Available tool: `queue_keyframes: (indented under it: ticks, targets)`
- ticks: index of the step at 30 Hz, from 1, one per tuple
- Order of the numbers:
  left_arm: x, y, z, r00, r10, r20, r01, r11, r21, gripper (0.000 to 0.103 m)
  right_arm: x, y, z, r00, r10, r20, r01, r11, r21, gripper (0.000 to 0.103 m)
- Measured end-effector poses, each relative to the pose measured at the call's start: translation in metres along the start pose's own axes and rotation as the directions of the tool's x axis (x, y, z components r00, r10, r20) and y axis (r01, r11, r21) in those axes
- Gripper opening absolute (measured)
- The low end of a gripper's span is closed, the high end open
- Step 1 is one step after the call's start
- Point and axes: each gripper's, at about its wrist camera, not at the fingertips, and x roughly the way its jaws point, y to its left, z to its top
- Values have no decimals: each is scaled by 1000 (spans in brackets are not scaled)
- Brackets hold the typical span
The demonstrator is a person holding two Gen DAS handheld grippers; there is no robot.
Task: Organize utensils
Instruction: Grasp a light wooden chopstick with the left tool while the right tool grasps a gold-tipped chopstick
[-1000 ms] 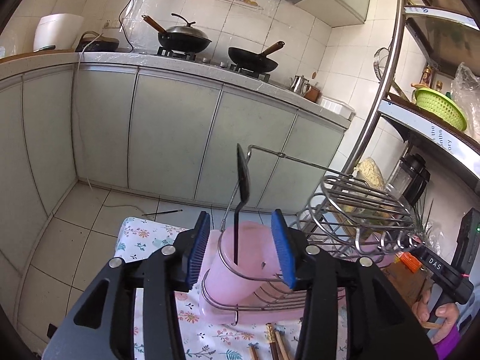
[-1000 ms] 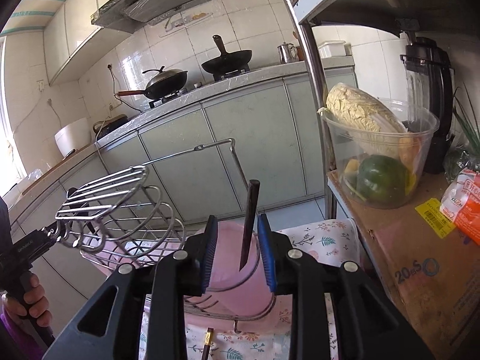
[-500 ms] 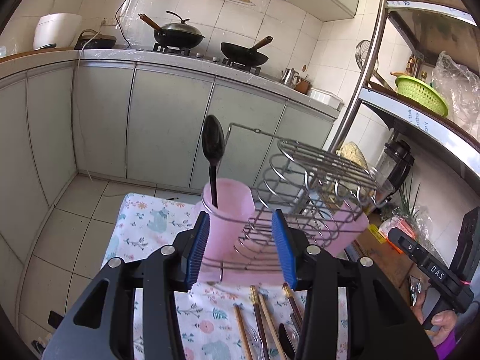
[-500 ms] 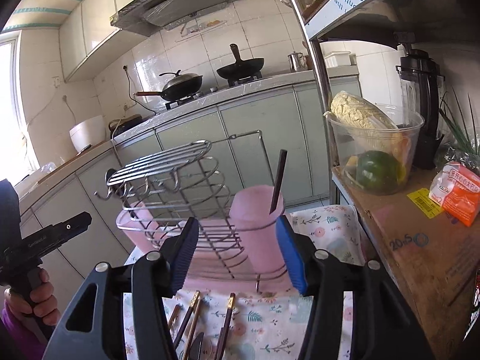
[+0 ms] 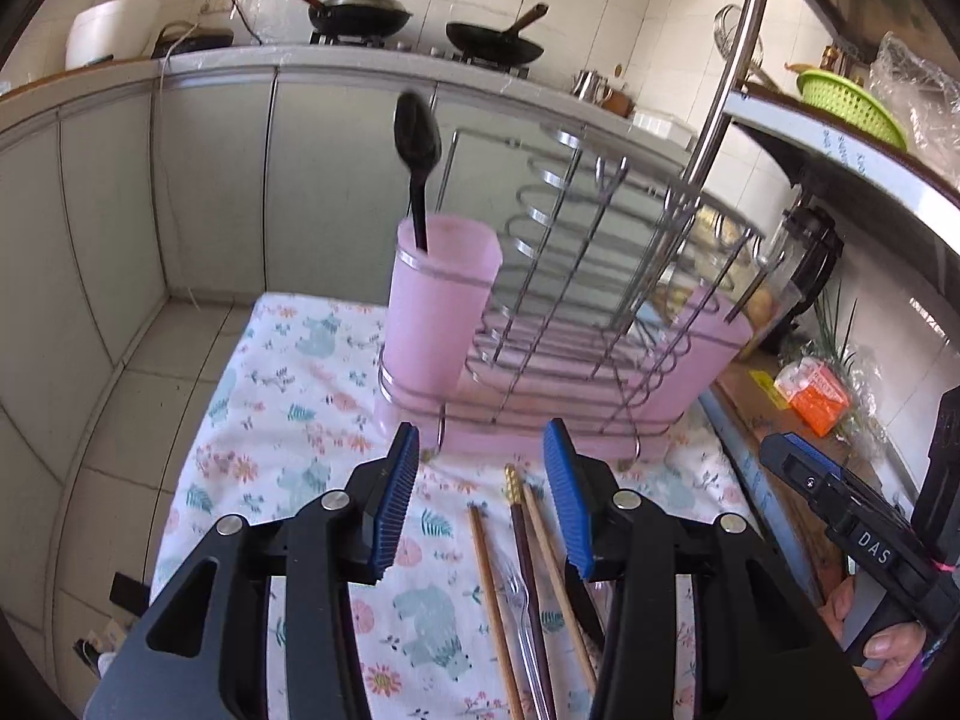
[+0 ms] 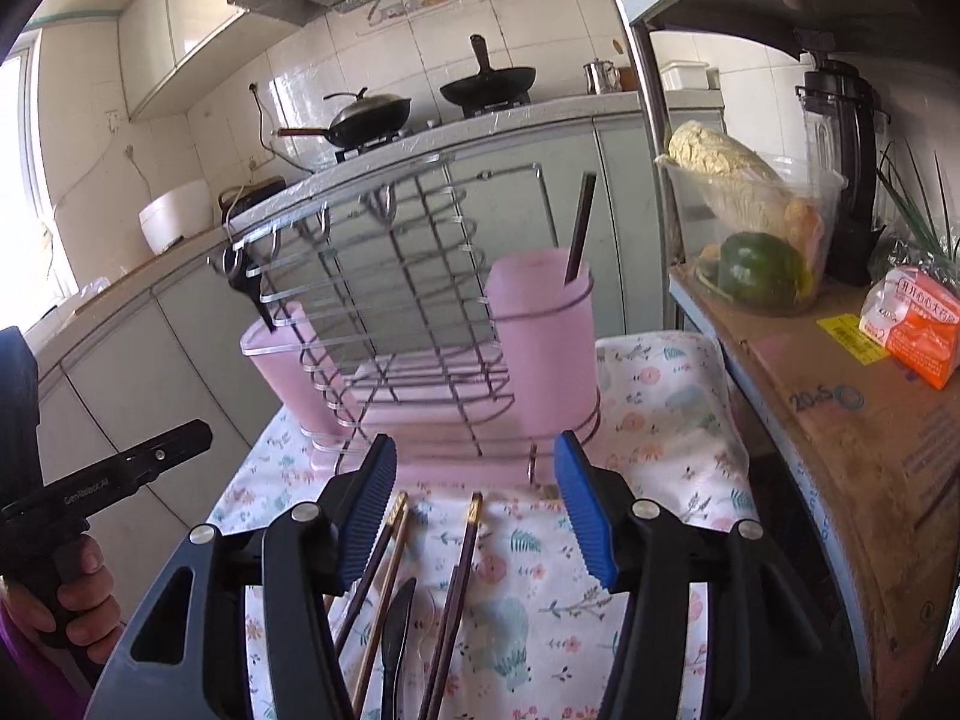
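— What's the left gripper [image 5: 480, 498] doing?
— Parted, empty, above chopsticks [image 5: 528, 552] lying on the bench's floral cloth [image 5: 288, 420] (a clear fork [image 5: 521, 606] among them).
— The right gripper [image 6: 474, 504]?
— Just sprung wide, nothing between its jaws. The black spoon [image 5: 417, 162] stands in the pink cup [image 5: 438, 312].

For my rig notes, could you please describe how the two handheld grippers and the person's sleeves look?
Both the left gripper and right gripper have matte black angular bodies with silver screws and triangular cut-outs; their jaws carry ribbed blue pads. Each has a black pistol handle with small white lettering. The sleeve is purple. No cables are visible.
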Motion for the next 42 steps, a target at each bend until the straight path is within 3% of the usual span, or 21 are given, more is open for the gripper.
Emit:
queue_keyframes:
  ticks: [3,15,31,35,38,42]
  targets:
    - [8,1,-8,999,16,-46,-17,1000,-16,44,10,1,-9,998,12,-68,-11,1000,18,54]
    - [26,6,-30,988,79,-132,-81,997,-10,44,28,8,-23,987,1,-158,1,1000,9,54]
    - [48,9,-35,974,73,-217,-73,997,6,44,52,-5,-31,968,4,-251,10,998,58,50]
    - [64,20,-31,949,-11,-314,-11,998,-68,43,59,-13,-33,958,19,-287,8,996,92,47]
    - [77,26,-26,920,-99,-380,48,989,-143,32,65,-20,-35,948,43,-317,-2,992,126,37]
    - [99,23,-18,894,-105,-436,43,988,-151,21,72,-29,-38,934,93,-345,-29,982,187,34]
